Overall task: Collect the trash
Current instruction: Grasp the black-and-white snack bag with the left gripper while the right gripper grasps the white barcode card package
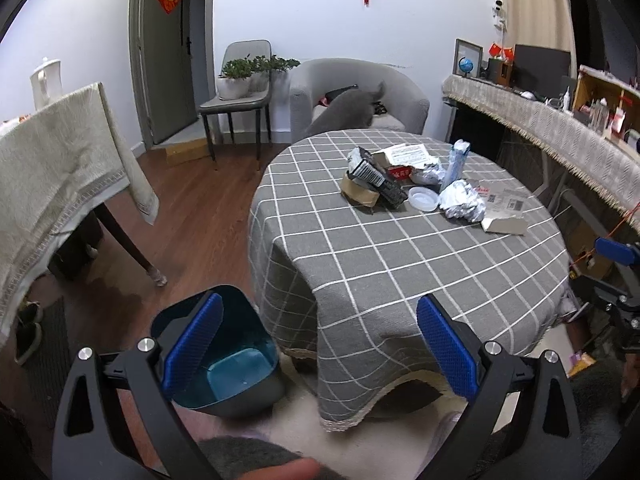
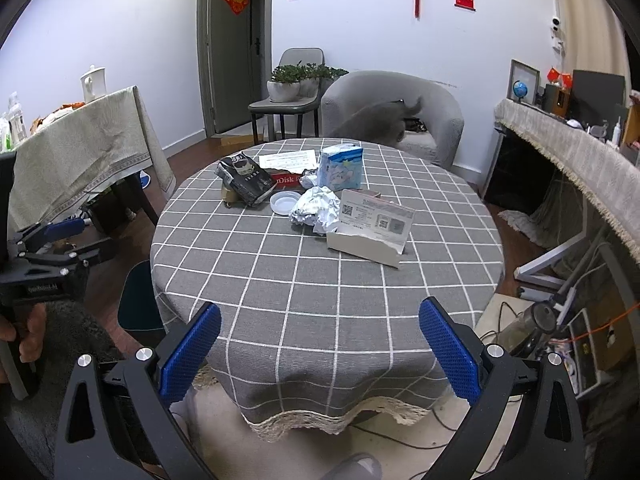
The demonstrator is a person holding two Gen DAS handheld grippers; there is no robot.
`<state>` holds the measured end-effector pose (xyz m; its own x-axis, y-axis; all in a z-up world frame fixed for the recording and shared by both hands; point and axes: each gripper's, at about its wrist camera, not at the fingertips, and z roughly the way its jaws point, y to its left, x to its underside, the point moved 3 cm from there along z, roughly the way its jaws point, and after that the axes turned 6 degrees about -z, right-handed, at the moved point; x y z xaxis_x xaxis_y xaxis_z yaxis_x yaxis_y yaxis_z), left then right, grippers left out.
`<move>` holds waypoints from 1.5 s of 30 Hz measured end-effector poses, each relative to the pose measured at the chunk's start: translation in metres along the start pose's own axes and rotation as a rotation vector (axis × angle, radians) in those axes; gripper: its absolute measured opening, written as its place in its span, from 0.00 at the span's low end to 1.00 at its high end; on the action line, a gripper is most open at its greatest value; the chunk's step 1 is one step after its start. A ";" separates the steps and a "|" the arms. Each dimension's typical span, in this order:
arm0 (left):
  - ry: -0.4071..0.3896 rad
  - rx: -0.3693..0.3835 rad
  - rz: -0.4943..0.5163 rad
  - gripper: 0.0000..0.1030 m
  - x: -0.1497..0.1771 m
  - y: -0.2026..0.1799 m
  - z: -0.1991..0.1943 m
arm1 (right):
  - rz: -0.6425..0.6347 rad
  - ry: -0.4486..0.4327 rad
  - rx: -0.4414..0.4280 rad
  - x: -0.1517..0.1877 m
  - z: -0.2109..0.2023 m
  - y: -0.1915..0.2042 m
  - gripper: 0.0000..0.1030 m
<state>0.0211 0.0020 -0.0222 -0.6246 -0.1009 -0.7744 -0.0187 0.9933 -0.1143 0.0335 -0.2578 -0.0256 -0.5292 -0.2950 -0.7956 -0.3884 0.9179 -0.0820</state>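
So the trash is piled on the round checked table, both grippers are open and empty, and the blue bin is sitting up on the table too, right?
Not quite. The blue bin stands on the floor beside the round checked table, not on it; the left wrist view shows this. The rest holds: the trash pile is on the table, and the left gripper and right gripper are open and empty.

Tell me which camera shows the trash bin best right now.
The left wrist view. There the blue trash bin sits on the floor beside the round table, its open mouth and bare inside visible behind the left gripper. The right wrist view catches only a dark sliver past the tablecloth.
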 end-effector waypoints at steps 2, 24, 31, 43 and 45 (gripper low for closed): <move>-0.006 0.017 -0.002 0.95 -0.003 0.000 -0.002 | 0.013 -0.006 0.003 -0.003 -0.003 -0.004 0.97; 0.041 0.196 -0.077 0.43 -0.078 -0.014 0.080 | 0.135 0.035 -0.045 -0.042 0.067 -0.057 0.92; 0.067 0.218 -0.087 0.32 -0.090 -0.019 0.116 | 0.151 0.049 -0.055 -0.048 0.086 -0.062 0.86; 0.112 0.312 -0.205 0.26 -0.106 -0.017 0.144 | 0.193 0.046 -0.060 -0.049 0.096 -0.069 0.81; 0.122 0.318 -0.203 0.22 -0.106 -0.020 0.146 | 0.203 0.046 -0.052 -0.052 0.099 -0.068 0.81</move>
<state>0.2017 -0.0155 -0.0282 -0.7217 -0.2664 -0.6389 0.0795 0.8849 -0.4589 0.1616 -0.2788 -0.0382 -0.6336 -0.1183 -0.7645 -0.3082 0.9450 0.1092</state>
